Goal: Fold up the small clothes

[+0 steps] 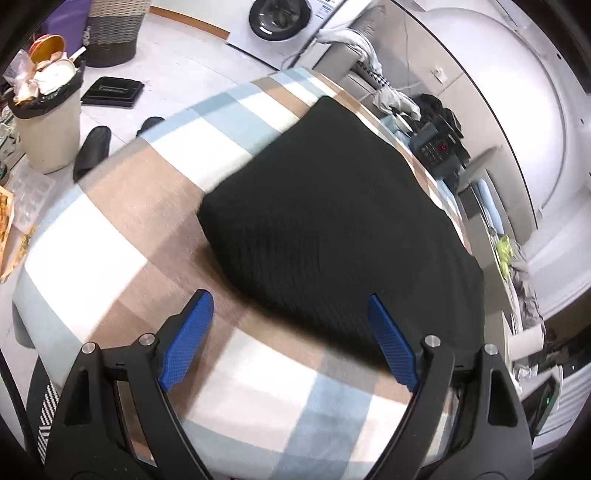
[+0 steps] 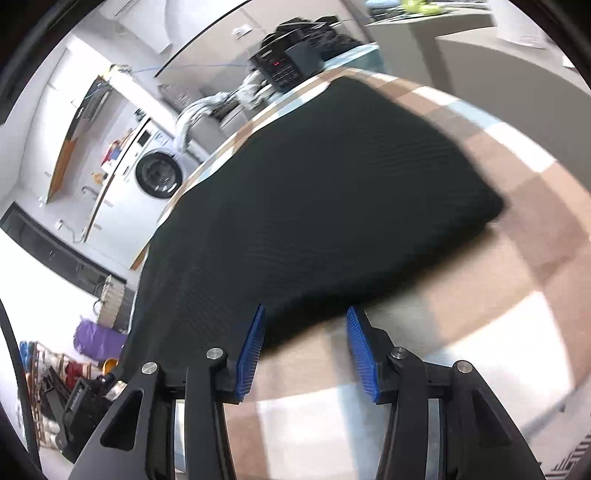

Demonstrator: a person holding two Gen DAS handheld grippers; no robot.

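Observation:
A black knitted garment (image 1: 332, 206) lies flat as a folded rectangle on a table covered by a checked cloth (image 1: 147, 192) of white, tan and pale blue. My left gripper (image 1: 290, 297) is open wide just above the cloth, its blue pads (image 1: 184, 339) standing either side of the garment's near edge without touching it. In the right wrist view the same garment (image 2: 314, 192) fills the middle. My right gripper (image 2: 304, 308) is open about halfway, and the garment's near edge reaches between the tips; the blue pads (image 2: 251, 354) do not press on it.
Beyond the table's far edge stand a full waste bin (image 1: 48, 125), a woven basket (image 1: 112, 33), a washing machine (image 1: 280, 18) and dark slippers (image 1: 92, 147) on the floor. A black device with a red light (image 1: 439, 147) sits past the garment's far side. Bare checked cloth (image 2: 480, 295) lies to the right.

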